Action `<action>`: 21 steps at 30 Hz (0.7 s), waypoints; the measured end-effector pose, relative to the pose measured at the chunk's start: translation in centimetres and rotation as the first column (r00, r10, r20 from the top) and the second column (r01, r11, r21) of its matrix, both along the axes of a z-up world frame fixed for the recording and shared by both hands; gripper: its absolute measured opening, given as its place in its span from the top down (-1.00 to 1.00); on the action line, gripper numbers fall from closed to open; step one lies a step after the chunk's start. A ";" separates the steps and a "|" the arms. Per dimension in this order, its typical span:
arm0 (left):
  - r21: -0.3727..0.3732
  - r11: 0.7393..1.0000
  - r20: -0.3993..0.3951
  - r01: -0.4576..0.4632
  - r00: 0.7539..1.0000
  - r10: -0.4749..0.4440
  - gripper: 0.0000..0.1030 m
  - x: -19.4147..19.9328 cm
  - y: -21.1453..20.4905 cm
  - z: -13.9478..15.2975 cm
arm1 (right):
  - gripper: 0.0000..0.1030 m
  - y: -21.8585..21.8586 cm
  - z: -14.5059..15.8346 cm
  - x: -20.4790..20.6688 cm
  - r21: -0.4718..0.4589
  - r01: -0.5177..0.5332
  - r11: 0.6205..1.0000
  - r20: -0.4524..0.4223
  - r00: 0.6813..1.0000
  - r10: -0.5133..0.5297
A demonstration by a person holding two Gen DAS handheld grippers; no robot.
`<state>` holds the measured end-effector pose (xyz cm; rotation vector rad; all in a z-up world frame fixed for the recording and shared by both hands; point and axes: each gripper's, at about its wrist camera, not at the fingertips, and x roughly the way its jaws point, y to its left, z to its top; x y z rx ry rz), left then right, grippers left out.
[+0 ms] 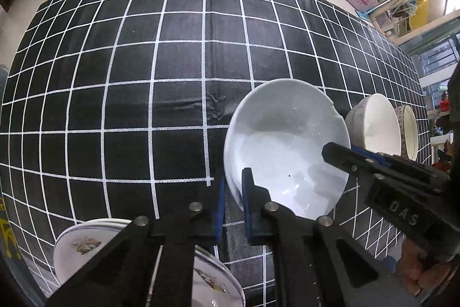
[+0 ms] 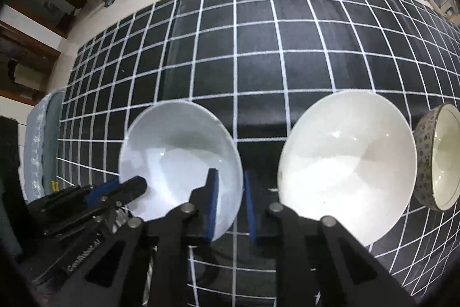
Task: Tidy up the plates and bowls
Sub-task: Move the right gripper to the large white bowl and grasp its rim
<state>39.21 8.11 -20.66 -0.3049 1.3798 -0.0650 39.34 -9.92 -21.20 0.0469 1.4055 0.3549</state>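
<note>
With both grippers clamped on one white bowl (image 1: 284, 146), your left gripper (image 1: 233, 203) pinches its near-left rim and your right gripper (image 2: 231, 206) the opposite rim. The cream bowl (image 2: 348, 163) sits just right of your right gripper, so that arm leads.

Stacked floral plates (image 1: 83, 245): largely covered by the left hand-held gripper (image 1: 233, 209), lower part cut off at frame bottom. Patterned bowl (image 2: 440, 157), far right: cropped by the edge, motif too small to tell.
</note>
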 end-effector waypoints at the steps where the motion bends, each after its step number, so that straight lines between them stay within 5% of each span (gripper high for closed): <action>1: 0.011 1.000 0.004 0.004 1.000 -0.004 0.82 0.0 -0.1 0.0 | 0.75 0.0 -0.1 -0.1 -0.003 0.003 1.000 -0.002 1.000 -0.003; 12: 0.030 0.999 0.009 0.023 1.000 -0.023 0.83 -1.3 -1.2 0.5 | 0.84 -1.0 1.0 -2.3 -0.068 -0.017 0.998 0.057 0.998 0.021; 21: 0.046 0.998 0.047 0.037 0.998 -0.039 0.82 -5.1 -3.5 4.0 | 0.84 -2.1 4.2 -6.2 -0.070 -0.011 0.997 0.089 0.996 0.017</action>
